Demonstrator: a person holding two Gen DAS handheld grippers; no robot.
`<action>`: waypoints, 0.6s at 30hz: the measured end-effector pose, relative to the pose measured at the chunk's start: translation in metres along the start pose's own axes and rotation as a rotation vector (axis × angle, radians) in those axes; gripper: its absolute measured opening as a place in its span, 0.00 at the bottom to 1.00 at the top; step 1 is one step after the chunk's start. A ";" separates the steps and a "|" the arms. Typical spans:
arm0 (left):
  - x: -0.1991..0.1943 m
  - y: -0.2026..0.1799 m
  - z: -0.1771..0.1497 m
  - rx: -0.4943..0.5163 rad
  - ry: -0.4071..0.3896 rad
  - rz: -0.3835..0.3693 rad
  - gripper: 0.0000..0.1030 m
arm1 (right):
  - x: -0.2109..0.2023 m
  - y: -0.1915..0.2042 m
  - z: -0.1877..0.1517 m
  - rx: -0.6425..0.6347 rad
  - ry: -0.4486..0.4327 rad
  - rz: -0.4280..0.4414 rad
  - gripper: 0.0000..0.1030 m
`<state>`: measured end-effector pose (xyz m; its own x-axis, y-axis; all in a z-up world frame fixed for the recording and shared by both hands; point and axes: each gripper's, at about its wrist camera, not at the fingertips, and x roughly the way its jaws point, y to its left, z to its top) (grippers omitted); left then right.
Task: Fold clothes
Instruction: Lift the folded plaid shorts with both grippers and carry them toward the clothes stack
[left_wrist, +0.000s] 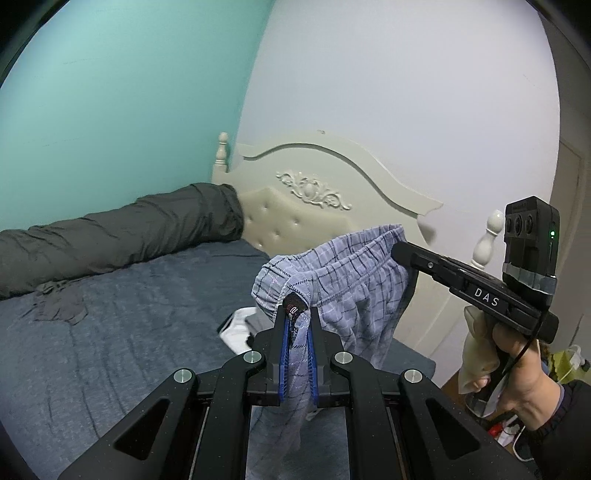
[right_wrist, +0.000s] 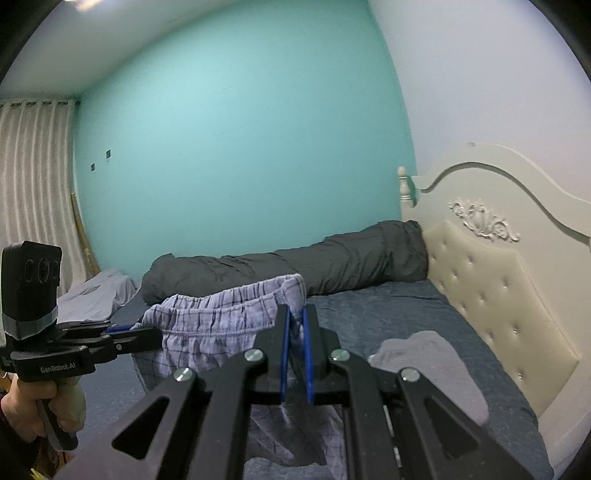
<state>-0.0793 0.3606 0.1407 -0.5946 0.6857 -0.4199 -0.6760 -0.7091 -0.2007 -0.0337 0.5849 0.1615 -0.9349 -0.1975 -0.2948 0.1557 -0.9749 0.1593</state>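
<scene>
One pair of plaid shorts, light blue-purple with dark checks, held up in the air above the bed, elastic waistband stretched between two grippers. Left hand-held gripper clamped narrow on the waistband at one end, cloth pinched between its blue pads and hanging down through the fingers. Right hand-held gripper also closed narrow on the waistband at the other end, fabric bunched between its two blue pads. In the left wrist view the right gripper comes in from 3 o'clock, its tip buried in the cloth, with one hand on its handle. In the right wrist view the left gripper sits at 9 o'clock, one hand gripping it.

Under the shorts, on the bed: one grey garment lying flat at 4 o'clock in the right view; one white-and-dark piece just left of the left gripper, kind unclear. One long dark grey rolled duvet along the teal wall. One more pale grey cloth at the far end of the bed, 9 o'clock. One cream tufted headboard with carved ornament and two finial posts. One striped curtain at the left edge.
</scene>
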 end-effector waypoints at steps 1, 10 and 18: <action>0.004 -0.004 0.001 0.004 0.003 -0.005 0.09 | -0.002 -0.006 0.000 0.004 0.000 -0.006 0.06; 0.044 -0.036 0.009 0.032 0.025 -0.042 0.09 | -0.019 -0.050 -0.003 0.035 -0.007 -0.048 0.06; 0.080 -0.056 0.009 0.045 0.045 -0.060 0.09 | -0.028 -0.086 -0.008 0.062 -0.007 -0.078 0.06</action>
<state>-0.0934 0.4567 0.1262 -0.5328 0.7181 -0.4478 -0.7295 -0.6579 -0.1871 -0.0184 0.6733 0.1483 -0.9458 -0.1204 -0.3016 0.0628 -0.9790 0.1939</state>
